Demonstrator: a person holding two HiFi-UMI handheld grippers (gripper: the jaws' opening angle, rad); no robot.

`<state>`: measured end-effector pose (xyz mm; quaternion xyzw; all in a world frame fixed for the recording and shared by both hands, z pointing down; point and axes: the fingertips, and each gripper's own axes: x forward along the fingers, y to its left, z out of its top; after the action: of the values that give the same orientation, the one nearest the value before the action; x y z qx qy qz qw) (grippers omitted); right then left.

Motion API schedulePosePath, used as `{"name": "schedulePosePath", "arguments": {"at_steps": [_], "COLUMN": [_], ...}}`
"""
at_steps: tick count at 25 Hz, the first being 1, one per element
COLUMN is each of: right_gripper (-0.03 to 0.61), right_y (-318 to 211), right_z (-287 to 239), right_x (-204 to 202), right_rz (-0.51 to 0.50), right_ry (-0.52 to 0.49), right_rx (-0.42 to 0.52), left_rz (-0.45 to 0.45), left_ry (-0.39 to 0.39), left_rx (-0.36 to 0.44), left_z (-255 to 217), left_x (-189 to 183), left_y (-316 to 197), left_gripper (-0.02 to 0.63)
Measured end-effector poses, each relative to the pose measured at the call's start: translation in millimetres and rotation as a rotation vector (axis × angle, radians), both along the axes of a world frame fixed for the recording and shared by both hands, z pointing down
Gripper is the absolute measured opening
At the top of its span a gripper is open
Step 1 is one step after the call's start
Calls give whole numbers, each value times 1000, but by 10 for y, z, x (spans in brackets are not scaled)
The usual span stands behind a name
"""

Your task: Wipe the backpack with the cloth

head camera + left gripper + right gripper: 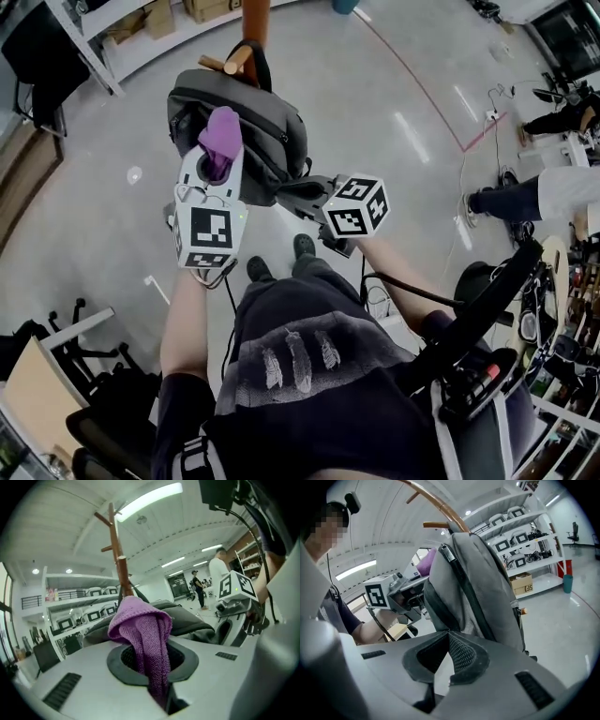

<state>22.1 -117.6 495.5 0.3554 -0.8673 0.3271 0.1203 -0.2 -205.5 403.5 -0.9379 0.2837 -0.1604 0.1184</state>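
Shiny grey floor in the head view, with one backpack hung on a wooden coat rack. Left gripper view: left gripper clamped on the one purple cloth, up against the backpack for wiping. Right gripper view: right gripper pinches the backpack's lower edge, probably to steady it

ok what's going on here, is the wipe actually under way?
A person holds a gripper in each hand. The left gripper is shut on a purple cloth, raised to the upper side of a grey backpack that hangs on a wooden stand. The right gripper pinches the backpack's lower edge, probably to steady it. Whether the cloth touches the backpack can't be told.
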Motion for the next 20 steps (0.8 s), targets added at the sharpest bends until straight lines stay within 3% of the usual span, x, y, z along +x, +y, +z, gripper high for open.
{"name": "schedulePosePath", "arguments": {"at_steps": [4, 8, 10, 12, 16, 18, 20], "right_gripper": [-8, -8, -8, -8, -8, -8, -8], "right_y": [41, 11, -1, -3, -25, -24, -14], "right_z": [-25, -65, -57, -52, -44, -45, -56], "right_x": [16, -18, -39, -46, -66, -69, -48], "right_rz": [-2, -1, -8, -20, -25, -25, -15], "right_ry": [-20, -48, -42, -29, -25, -31, -34], "right_rx": [2, 14, 15, 14, 16, 13, 12], "left_rz": [178, 386, 403, 298, -57, -135, -143], "left_ry": [-29, -122, -110, -58, 37, 15, -36], "left_rx": [43, 77, 77, 115, 108, 76, 55], "left_z": [-165, -182, -261, -493, -802, -759, -645], "left_x": [199, 409, 394, 217, -460, -608, -568], "left_y": [367, 796, 835, 542, -545, -898, -1049], "left_gripper": [49, 49, 49, 49, 49, 49, 49]}}
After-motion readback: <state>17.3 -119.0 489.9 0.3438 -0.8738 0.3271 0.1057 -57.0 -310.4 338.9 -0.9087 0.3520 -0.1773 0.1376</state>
